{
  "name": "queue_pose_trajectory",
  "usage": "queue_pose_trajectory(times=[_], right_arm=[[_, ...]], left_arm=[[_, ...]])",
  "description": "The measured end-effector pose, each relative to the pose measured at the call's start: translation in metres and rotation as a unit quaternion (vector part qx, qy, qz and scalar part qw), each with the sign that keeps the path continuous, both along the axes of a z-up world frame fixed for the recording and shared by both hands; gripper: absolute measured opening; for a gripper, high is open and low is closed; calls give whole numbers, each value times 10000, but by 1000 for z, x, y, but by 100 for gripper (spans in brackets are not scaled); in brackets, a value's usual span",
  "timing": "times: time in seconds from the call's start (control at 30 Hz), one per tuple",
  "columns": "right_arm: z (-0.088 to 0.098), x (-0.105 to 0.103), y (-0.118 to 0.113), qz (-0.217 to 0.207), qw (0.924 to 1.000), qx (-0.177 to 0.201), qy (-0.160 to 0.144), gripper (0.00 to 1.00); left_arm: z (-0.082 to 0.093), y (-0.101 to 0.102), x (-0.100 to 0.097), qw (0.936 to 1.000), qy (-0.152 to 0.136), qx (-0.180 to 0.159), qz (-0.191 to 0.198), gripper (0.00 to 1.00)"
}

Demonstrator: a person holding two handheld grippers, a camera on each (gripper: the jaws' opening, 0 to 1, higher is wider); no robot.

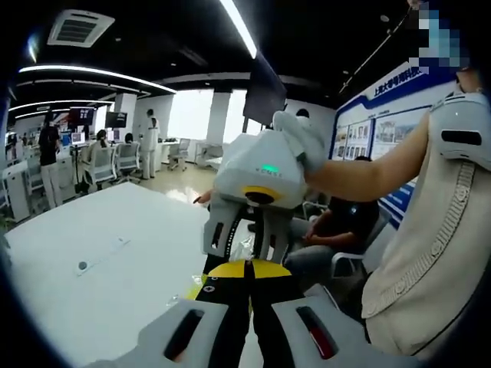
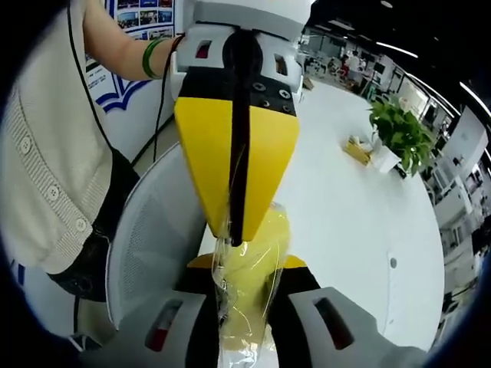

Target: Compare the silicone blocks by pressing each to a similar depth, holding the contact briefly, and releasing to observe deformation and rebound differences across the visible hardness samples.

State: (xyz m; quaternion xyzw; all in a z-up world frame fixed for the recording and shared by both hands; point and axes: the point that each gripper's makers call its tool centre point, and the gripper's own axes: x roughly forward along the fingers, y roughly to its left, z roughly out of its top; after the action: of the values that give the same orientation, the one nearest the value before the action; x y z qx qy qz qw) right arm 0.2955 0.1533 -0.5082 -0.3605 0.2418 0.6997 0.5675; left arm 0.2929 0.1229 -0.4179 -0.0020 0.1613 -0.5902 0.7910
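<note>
Two sets of jaws, both mine, meet tip to tip above the edge of the white counter [image 1: 92, 253]. Far off on the left of the left gripper view, people stand and sit among office chairs [image 1: 103, 165]. Nearer the middle, my left gripper [image 1: 247, 270] has its yellow jaw tips drawn together, and my right gripper [image 1: 244, 247] faces it from just beyond, with a green light on its white body and a scrap of clear plastic between the two. To the right of that, someone in dark clothes [image 1: 349, 222] is seated, and a cream knitted sleeve [image 1: 430, 253] reaches across. In the right gripper view, the cream cardigan and a wrist with a green bangle [image 2: 153, 57] are on the left, with a grey mesh chair back [image 2: 149, 245] below them. At the centre, my left jaws come down from the top, closed narrow and pinching the top of a clear bag [image 2: 230, 307]. A yellow silicone block [image 2: 265, 249] sits inside that bag, and my right jaws grip it from either side, with the plastic trailing down between them. Further right, a potted plant [image 2: 399, 134] stands on the counter, well apart from the block.
</note>
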Motion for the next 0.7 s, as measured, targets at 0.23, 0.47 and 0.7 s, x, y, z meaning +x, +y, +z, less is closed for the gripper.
queue_pose_trajectory(times=[0.23, 0.47, 0.7], right_arm=[[0, 0, 1, -10, 10000, 26, -11, 17], [0, 1, 1, -20, 10000, 17, -19, 19], [-2, -1, 0, -67, 10000, 33, -16, 21]], left_arm=[[0, 0, 0, 10000, -8, -27, -32, 0], [0, 1, 1, 10000, 3, -60, -20, 0], [-1, 2, 1, 9999, 68, -120, 6, 0]])
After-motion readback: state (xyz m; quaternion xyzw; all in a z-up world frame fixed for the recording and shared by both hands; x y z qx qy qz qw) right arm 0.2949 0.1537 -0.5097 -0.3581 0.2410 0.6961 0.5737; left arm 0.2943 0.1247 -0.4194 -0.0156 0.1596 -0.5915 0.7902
